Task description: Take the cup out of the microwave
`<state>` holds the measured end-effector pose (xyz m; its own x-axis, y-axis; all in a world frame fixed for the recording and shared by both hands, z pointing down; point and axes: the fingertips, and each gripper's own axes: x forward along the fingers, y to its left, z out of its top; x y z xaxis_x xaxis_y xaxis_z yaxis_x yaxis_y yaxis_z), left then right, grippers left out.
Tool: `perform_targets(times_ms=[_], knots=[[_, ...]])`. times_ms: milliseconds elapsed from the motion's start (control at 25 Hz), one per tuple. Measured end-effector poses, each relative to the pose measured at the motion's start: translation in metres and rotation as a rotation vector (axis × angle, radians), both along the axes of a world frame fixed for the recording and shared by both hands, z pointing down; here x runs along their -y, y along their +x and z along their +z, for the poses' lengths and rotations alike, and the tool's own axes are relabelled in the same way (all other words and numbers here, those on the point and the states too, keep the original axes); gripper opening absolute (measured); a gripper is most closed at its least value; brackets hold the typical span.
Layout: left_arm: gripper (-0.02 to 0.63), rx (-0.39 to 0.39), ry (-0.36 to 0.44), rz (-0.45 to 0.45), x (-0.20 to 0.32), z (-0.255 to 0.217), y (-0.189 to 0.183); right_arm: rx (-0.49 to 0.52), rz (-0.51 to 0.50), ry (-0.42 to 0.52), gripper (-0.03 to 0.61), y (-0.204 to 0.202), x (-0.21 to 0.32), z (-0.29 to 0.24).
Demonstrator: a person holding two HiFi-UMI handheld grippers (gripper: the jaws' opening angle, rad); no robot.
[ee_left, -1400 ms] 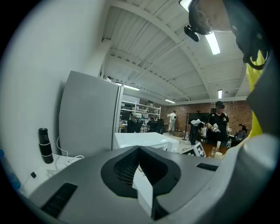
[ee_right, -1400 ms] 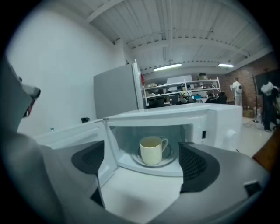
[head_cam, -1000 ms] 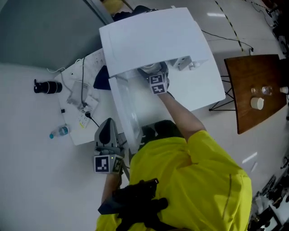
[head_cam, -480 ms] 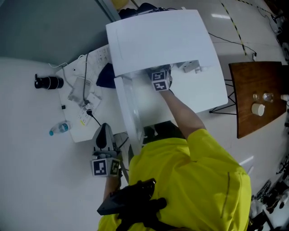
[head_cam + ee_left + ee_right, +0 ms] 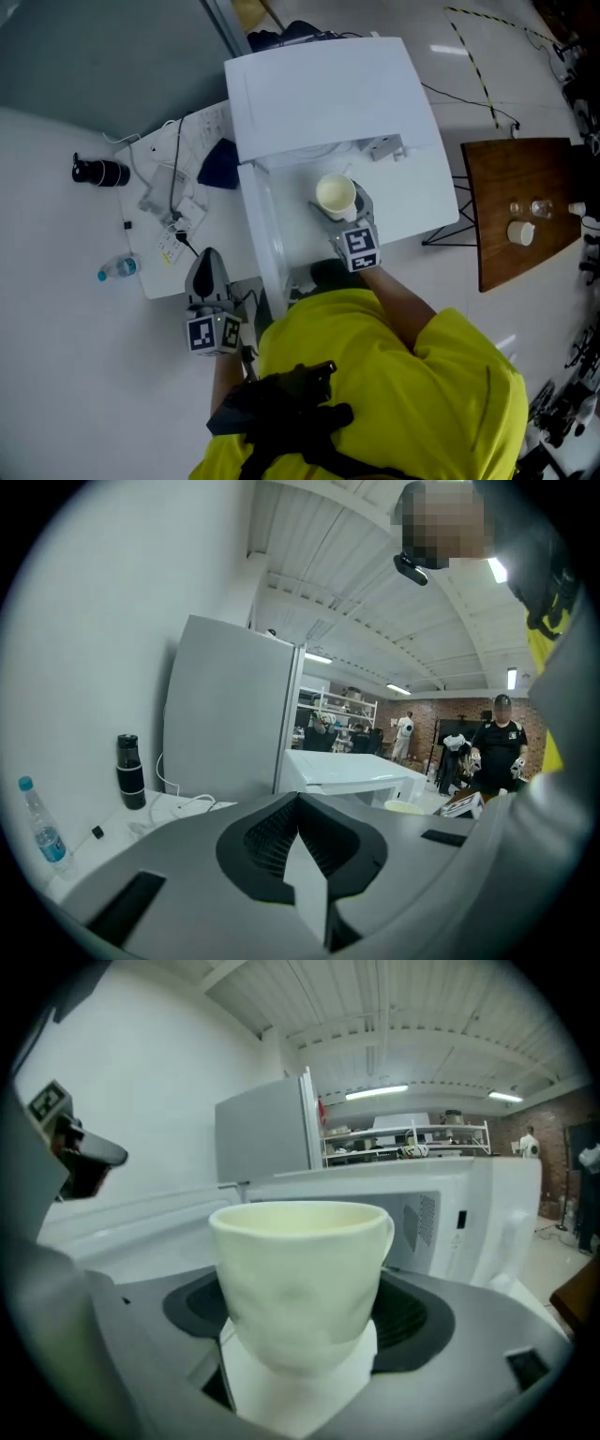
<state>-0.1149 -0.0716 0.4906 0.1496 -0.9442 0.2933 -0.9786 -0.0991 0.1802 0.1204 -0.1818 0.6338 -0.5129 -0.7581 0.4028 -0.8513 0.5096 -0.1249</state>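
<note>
A cream cup [image 5: 334, 193] hangs in front of the white microwave [image 5: 328, 84], outside its cavity, over the white table. My right gripper [image 5: 343, 216] is shut on it, and in the right gripper view the cup [image 5: 300, 1279] stands upright between the pads with the microwave's front [image 5: 441, 1213] behind it. The microwave door [image 5: 262, 234] stands open, swung toward me on the left. Left of that door hangs my left gripper [image 5: 207, 267]. Its jaws are together with nothing in them [image 5: 300, 855], pointing past the microwave [image 5: 342, 772].
The white table's left part [image 5: 159, 281] carries cables, a power strip, a dark cloth [image 5: 217, 161] and a black bottle [image 5: 98, 172]. A water bottle [image 5: 120, 271] lies near its edge. A brown wooden table [image 5: 525, 202] with small items stands at the right. People stand far off [image 5: 497, 747].
My right gripper has drawn back out of the microwave toward me, bringing the cup with it. The left gripper has drifted slightly toward me.
</note>
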Motion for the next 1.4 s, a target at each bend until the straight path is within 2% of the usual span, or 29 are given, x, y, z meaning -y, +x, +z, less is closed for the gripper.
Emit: perform_targets(times_ms=[120, 200, 400, 560, 720, 800, 920, 1000, 1160, 1400], knots=[[-0.002, -0.053, 0.065, 0.023, 0.005, -0.012, -0.008, 0.045, -0.042, 0.012, 0.451, -0.002, -0.038, -0.059], [-0.002, -0.068, 0.091, 0.031, 0.002, -0.021, -0.020, 0.080, -0.091, 0.051, 0.451, -0.021, -0.058, -0.109], [-0.002, -0.052, 0.127, 0.044, -0.024, -0.043, -0.065, 0.217, -0.193, 0.126, 0.451, -0.114, -0.098, -0.214], [-0.002, -0.035, 0.124, 0.052, -0.044, -0.050, -0.112, 0.272, -0.228, 0.163, 0.451, -0.203, -0.121, -0.247], [-0.002, -0.043, 0.165, 0.047, -0.065, -0.058, -0.155, 0.206, -0.242, 0.154, 0.451, -0.282, -0.137, -0.212], [-0.002, -0.045, 0.156, 0.041, -0.078, -0.050, -0.174, 0.200, -0.210, 0.139, 0.451, -0.314, -0.138, -0.185], [-0.002, -0.036, 0.123, 0.043, -0.090, -0.034, -0.194, 0.155, -0.161, 0.131, 0.451, -0.341, -0.128, -0.124], [-0.002, -0.017, 0.112, 0.048, -0.094, -0.022, -0.205, 0.096, -0.132, 0.113, 0.451, -0.346, -0.115, -0.072], [-0.002, 0.000, 0.065, 0.075, -0.092, 0.012, -0.210, 0.001, -0.051, 0.030, 0.450, -0.331, -0.085, 0.029], [-0.002, -0.049, -0.062, 0.110, -0.080, 0.077, -0.203, -0.080, 0.048, -0.015, 0.451, -0.318, -0.047, 0.117]])
